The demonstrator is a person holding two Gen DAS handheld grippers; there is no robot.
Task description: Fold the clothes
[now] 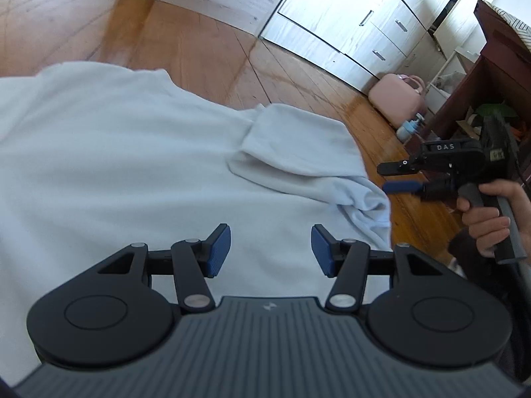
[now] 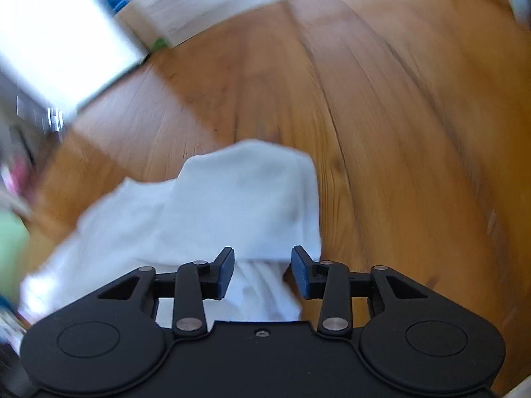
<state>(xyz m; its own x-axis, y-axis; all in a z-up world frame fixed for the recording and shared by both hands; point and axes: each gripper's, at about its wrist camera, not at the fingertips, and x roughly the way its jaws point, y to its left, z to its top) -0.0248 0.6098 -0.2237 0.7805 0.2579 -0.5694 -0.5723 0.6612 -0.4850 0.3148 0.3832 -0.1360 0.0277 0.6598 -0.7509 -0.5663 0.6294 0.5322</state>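
Left wrist view: the white garment (image 1: pixel 132 165) lies spread on the wooden floor (image 1: pixel 186 43), one sleeve (image 1: pixel 298 142) folded in over it. Above the garment the left claw (image 1: pixel 270 250) stands half open, empty. Beside the sleeve's edge, the right claw (image 1: pixel 395 176) gapes, gripping nothing, held by a hand (image 1: pixel 481 219).

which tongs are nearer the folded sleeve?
The right tongs, open just off the folded sleeve at the shirt's edge. The left tongs hover open over the flat body.
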